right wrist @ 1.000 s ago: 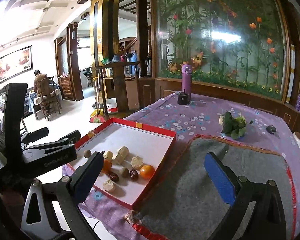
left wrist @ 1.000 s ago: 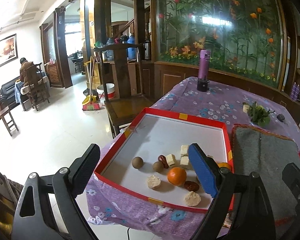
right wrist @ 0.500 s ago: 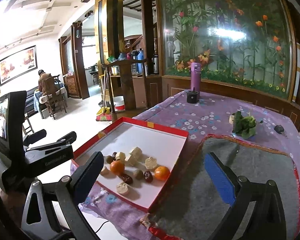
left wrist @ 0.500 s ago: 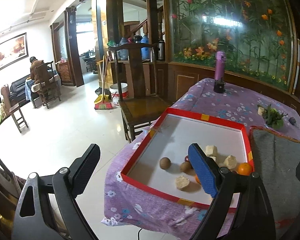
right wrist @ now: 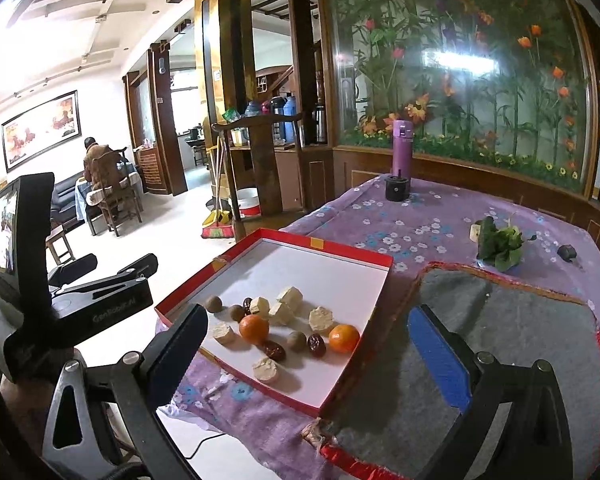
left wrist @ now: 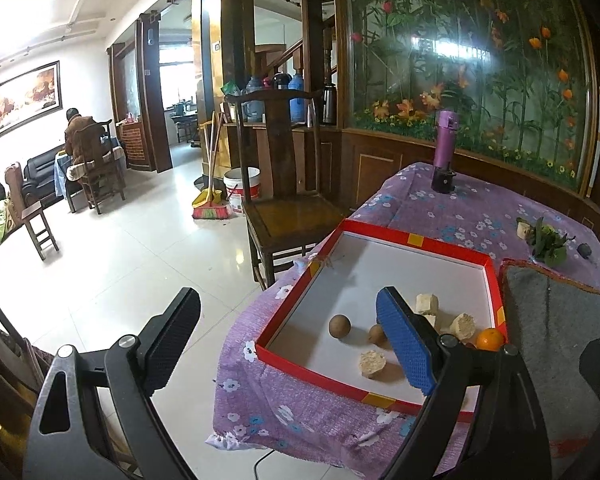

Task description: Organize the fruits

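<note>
Both the left gripper [left wrist: 288,344] and right gripper [right wrist: 308,352] stand wide and empty, fruit loose in the red-rimmed tray [right wrist: 352,250], so we judge the oranges [right wrist: 254,329] light, firm, rolly: pinch across the middle.

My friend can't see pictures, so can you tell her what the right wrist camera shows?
A red-edged tray on a purple flowered tablecloth holds two oranges, brown round fruits, dark dates and pale chunks. The right gripper hangs empty in front, jaws open, over a grey mat.
</note>
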A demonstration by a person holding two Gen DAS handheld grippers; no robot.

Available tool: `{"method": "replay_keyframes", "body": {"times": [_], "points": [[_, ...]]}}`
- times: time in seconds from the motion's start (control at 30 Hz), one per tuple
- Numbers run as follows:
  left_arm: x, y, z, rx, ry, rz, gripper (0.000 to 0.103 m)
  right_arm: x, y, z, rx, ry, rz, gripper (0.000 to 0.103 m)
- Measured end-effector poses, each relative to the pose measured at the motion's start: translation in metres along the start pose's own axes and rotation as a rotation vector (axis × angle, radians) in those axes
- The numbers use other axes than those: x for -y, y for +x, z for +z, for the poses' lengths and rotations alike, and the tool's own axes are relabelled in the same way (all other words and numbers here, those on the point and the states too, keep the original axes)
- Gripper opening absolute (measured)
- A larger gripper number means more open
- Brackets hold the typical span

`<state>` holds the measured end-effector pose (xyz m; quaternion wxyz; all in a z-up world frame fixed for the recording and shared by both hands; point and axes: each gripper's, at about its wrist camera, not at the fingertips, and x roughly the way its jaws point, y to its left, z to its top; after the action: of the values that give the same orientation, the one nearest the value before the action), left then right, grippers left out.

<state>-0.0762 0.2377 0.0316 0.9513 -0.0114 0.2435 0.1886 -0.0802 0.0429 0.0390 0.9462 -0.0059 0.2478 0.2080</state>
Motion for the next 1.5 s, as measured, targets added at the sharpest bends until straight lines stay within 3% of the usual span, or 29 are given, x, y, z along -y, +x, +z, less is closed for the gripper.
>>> {"method": "replay_keyframes", "body": {"times": [0.9,1.5], "points": [[0.014,-0.023,0.016,0.061,0.012,-0.025,0.090,-0.002,-0.013,0.007,0.018,-0.020,0.006,0.101],[0.019,-0.015,0.010,0.031,0.027,-0.046,0.090,0.005,0.004,0.005,-0.012,0.024,-0.033,0.101]]}}
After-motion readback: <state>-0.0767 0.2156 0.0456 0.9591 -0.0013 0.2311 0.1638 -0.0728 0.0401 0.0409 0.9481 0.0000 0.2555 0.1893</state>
